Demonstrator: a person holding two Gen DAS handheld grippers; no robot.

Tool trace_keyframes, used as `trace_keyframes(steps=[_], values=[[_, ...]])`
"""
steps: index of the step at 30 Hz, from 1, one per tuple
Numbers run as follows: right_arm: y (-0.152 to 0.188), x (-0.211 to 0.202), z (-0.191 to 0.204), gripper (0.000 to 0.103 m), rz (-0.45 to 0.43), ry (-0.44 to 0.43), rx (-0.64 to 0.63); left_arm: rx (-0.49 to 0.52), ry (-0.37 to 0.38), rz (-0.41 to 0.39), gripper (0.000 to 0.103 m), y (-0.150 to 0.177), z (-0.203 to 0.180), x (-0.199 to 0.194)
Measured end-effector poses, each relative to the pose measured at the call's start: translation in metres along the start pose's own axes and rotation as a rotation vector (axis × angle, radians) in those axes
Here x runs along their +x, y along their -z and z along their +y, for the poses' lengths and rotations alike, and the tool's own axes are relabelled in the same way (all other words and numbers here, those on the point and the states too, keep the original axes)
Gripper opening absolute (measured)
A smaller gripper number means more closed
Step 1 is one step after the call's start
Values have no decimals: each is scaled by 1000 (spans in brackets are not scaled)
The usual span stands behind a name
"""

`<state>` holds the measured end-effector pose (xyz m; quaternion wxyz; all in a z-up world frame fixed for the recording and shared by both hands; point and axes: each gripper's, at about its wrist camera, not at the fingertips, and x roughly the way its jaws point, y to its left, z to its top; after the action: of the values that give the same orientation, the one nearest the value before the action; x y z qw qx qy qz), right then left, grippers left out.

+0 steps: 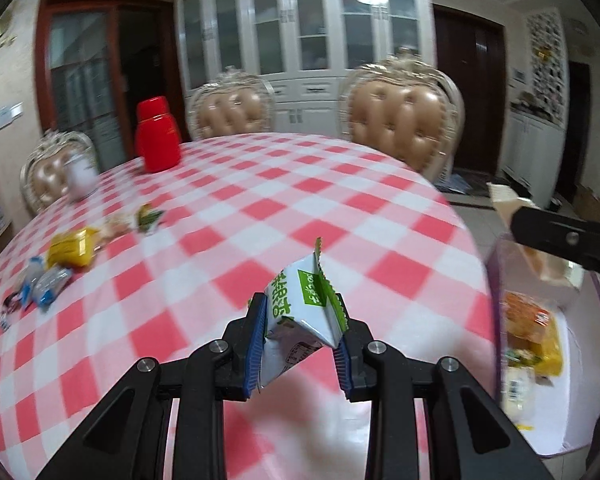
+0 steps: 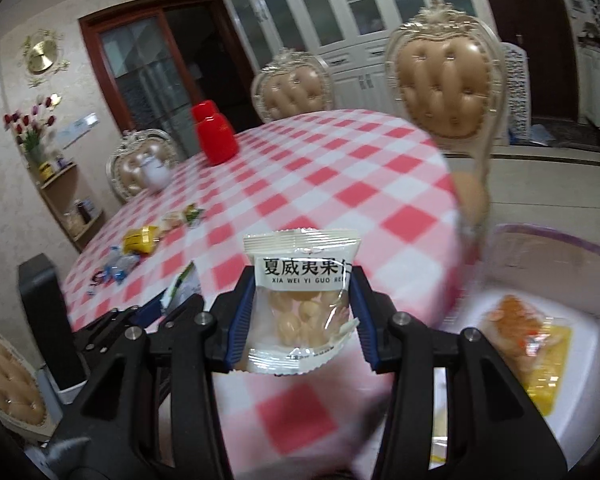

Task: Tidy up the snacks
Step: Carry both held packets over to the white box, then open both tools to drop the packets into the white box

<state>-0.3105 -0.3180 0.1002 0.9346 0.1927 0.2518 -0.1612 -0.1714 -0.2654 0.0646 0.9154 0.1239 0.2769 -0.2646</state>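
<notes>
The left gripper (image 1: 300,336) is clamped on a green-and-white packet (image 1: 300,316), which sits crumpled and tilted between the blue pads, gripped low with most of it jutting up and forward. The right gripper (image 2: 300,320) grasps a clear nut packet (image 2: 302,300) by its side edges, upright, label facing the camera. Both packets hang in the air above the checked tabletop (image 1: 260,208), near its right edge, where a white bin (image 2: 500,308) with a purple rim already holds a yellow packet (image 2: 548,360) and an orange one (image 2: 512,312).

Judging by this, both packets are headed for the bin. The risks:

- The green packet's hold looks skewed; a quick swing could let it slip out short of the bin.
- The nut packet is pinched only at slick film edges, so it could slide or buckle.
- The two grippers are close together, and reaching the bin at once could make them collide.
- Loose snacks (image 1: 60,264) remain well apart at the far left, still to be gathered.
</notes>
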Motion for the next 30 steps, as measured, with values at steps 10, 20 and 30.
trace_keyframes(steps=[10,20,30], values=[[-3,-17,-65,50,20,144,40,119,123,11,31,-8,-73,-2],[-2,-25,-117,50,84,313,14,212,260,64,32,-1,-136,1],[2,-23,-156,67,171,529,25,246,486,152,36,17,-175,7]])
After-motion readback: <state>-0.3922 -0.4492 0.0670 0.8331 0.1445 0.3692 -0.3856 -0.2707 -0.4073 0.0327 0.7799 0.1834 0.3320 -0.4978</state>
